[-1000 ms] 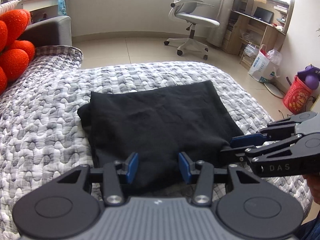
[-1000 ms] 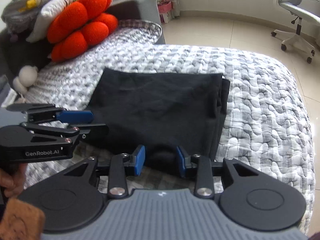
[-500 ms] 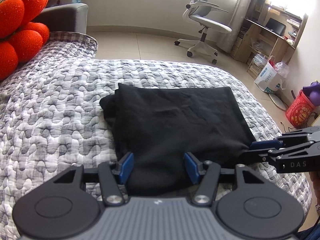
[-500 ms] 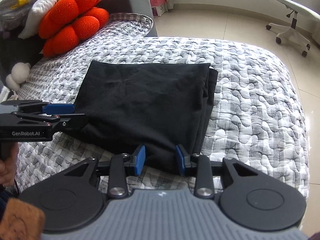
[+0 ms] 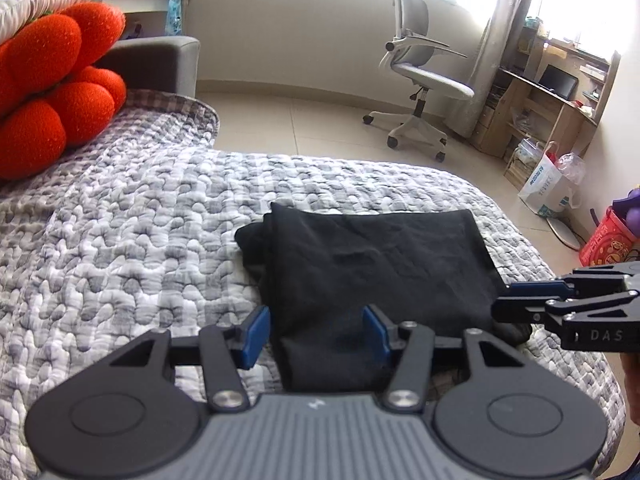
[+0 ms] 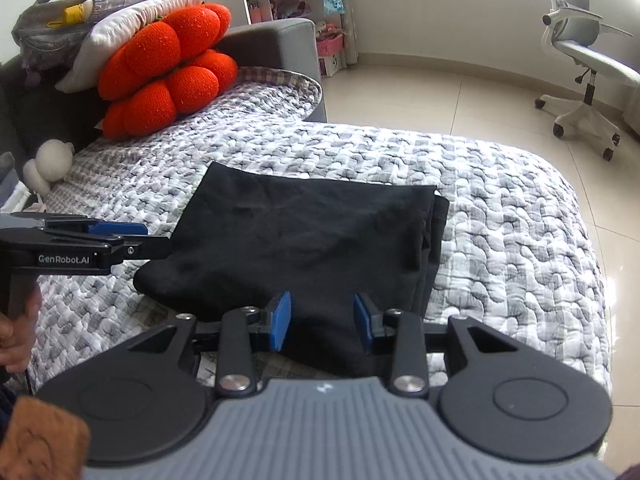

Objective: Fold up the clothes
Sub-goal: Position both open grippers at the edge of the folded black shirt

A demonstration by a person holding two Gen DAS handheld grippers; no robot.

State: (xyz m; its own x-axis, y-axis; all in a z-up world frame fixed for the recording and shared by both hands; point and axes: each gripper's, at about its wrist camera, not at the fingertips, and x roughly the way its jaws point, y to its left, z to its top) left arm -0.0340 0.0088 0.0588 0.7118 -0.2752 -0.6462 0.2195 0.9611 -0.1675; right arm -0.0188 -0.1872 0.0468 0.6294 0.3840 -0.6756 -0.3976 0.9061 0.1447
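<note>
A black garment [image 5: 380, 264] lies folded into a flat rectangle on the grey-white quilted bed [image 5: 132, 248]. My left gripper [image 5: 316, 336] hovers over its near left corner. The jaws are closing, cloth lies between them, and the left pad [image 5: 254, 336] stands clear over the quilt. In the right wrist view the same garment [image 6: 304, 232] fills the middle. My right gripper [image 6: 320, 322] sits at its near edge, jaws opening slightly, with cloth between the pads but not pinched. The left gripper [image 6: 160, 242] shows at the garment's left edge, and the right gripper [image 5: 500, 300] at its right corner.
An orange-red lobed cushion [image 6: 168, 68] and a white pillow [image 6: 132, 24] lie at the head of the bed, by a grey armrest [image 5: 160, 60]. Beyond the bed on the tiled floor are an office chair [image 5: 420, 80], a wooden desk [image 5: 552, 112], a white bag [image 5: 548, 188] and a red bucket [image 5: 608, 240].
My left gripper has slid left along the garment's near edge, so its left pad is now off the cloth. The right gripper has stayed at the near edge.
</note>
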